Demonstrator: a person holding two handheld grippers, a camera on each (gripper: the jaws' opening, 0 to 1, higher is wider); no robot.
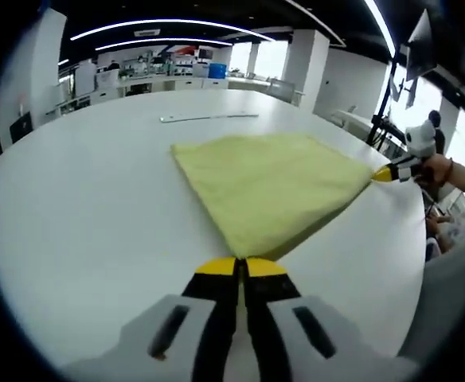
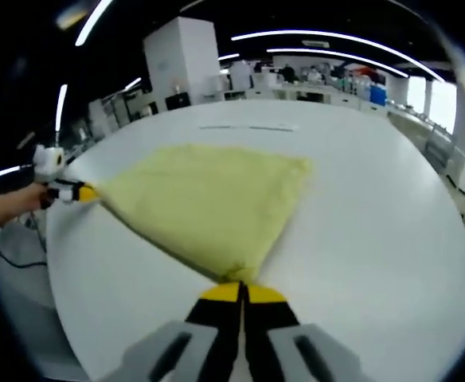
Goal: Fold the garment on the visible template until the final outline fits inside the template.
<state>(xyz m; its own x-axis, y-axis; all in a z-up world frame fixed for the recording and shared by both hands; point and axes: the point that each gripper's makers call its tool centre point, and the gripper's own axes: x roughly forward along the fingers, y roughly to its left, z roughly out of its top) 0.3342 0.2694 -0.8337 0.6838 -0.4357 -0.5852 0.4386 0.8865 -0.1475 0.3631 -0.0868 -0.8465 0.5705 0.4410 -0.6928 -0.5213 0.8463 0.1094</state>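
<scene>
A pale yellow cloth (image 1: 268, 187) lies spread on the white table (image 1: 89, 207), folded over into a rough triangle. My left gripper (image 1: 241, 263) is shut on the cloth's near corner in the left gripper view. At the right of that view, the right gripper (image 1: 384, 173) pinches another corner, held by a person's hand. The right gripper view has the same cloth (image 2: 209, 199) with my right gripper (image 2: 241, 288) shut on its near corner, and the left gripper (image 2: 85, 192) at the left is clamped on the far corner. The stretched edge between the two grippers is slightly lifted.
A thin pale strip (image 1: 209, 118) lies on the table beyond the cloth, also seen as a line (image 2: 248, 126) in the right gripper view. The table edge (image 1: 420, 239) curves close on the right. Office desks and shelves stand far behind.
</scene>
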